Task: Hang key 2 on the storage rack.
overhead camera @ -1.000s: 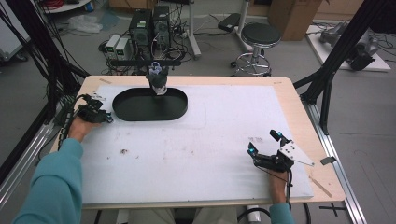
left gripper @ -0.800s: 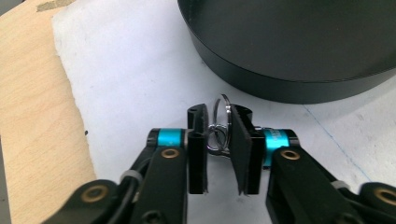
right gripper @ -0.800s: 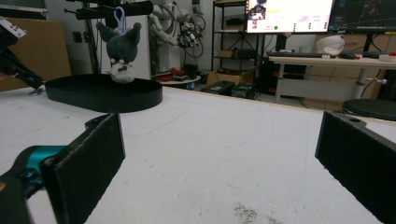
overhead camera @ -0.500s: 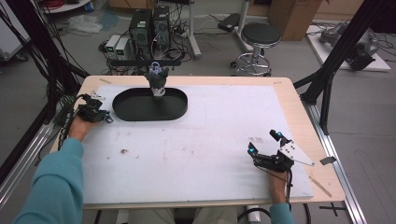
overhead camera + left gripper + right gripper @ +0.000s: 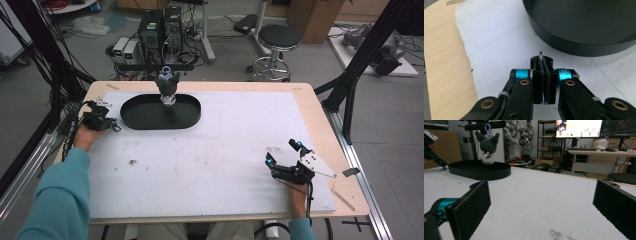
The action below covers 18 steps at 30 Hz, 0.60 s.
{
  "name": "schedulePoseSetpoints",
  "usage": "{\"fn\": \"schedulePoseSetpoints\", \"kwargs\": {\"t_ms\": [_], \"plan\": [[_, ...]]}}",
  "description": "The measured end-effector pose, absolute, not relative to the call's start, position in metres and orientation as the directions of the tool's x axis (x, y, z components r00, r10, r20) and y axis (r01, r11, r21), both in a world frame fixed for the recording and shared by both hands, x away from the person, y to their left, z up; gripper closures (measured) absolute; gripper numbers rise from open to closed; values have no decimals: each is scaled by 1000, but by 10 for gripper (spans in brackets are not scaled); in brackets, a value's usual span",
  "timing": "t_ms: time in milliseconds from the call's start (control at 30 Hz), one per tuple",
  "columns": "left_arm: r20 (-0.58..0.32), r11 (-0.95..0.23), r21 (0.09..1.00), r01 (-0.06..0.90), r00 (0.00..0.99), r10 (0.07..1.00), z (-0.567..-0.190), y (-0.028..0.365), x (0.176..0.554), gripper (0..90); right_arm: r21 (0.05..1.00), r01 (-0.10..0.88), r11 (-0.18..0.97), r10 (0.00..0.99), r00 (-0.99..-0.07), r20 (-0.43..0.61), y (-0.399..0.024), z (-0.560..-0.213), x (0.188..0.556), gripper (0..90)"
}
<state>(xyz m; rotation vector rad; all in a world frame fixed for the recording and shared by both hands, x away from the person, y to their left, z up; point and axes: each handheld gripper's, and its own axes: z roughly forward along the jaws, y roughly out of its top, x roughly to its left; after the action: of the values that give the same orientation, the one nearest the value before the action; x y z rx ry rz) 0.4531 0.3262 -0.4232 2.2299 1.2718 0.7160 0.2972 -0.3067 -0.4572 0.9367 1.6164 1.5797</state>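
The left gripper (image 5: 114, 126) rests near the table's left edge, just beside the left end of the shallow black oval tray (image 5: 137, 120). Its jaws have just been closing and, in the left gripper view, the flat black pads (image 5: 550, 82) meet face to face with nothing between them. That view shows the left gripper (image 5: 544, 77) pointing at the tray (image 5: 584, 37), whose smooth, matte wall curves past just ahead of the tips, not touching them.

The right gripper (image 5: 282, 153) lies near the table's front right corner, well apart from the tray, its jaws spread wide and empty. In its own view the right gripper (image 5: 544, 202) shows rough, foam-like black pads at either side, with bare sheet between them.

A small dark grey plush toy with pointed ears, a pale face and a lilac loop (image 5: 167, 86) hangs above the tray's far rim; from the right gripper view the toy (image 5: 487, 145) dangles from a dark horizontal bar (image 5: 484, 124).

The table is pale wood (image 5: 320, 115) covered by a white, scuffed sheet (image 5: 225, 150) with faint blue lines and a few dark crumbs. The sheet's left edge is ragged, leaving a strip of bare wood. The wide middle of the sheet lies open between the two grippers.
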Motion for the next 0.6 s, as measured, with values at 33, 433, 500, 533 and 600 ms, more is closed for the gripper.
{"fn": "schedulePoseSetpoints", "kwargs": {"t_ms": [33, 433, 500, 533, 600], "plan": [[209, -461, 624, 631, 433, 877, -423, 326, 453, 876, 999, 34, 4, 861, -509, 13, -307, -457, 297, 7], [133, -375, 650, 662, 387, 913, -417, 333, 451, 885, 999, 33, 3, 861, -509, 14, -307, -457, 297, 6], [119, -365, 665, 651, 390, 913, -414, 335, 449, 886, 999, 34, 4, 861, -509, 13, -307, -457, 297, 6], [107, -357, 675, 646, 393, 913, -411, 336, 448, 886, 999, 33, 5, 861, -509, 13, -307, -457, 297, 7], [95, -346, 689, 637, 394, 914, -408, 337, 447, 887, 999, 33, 5, 861, -508, 12, -307, -457, 297, 7]]}}
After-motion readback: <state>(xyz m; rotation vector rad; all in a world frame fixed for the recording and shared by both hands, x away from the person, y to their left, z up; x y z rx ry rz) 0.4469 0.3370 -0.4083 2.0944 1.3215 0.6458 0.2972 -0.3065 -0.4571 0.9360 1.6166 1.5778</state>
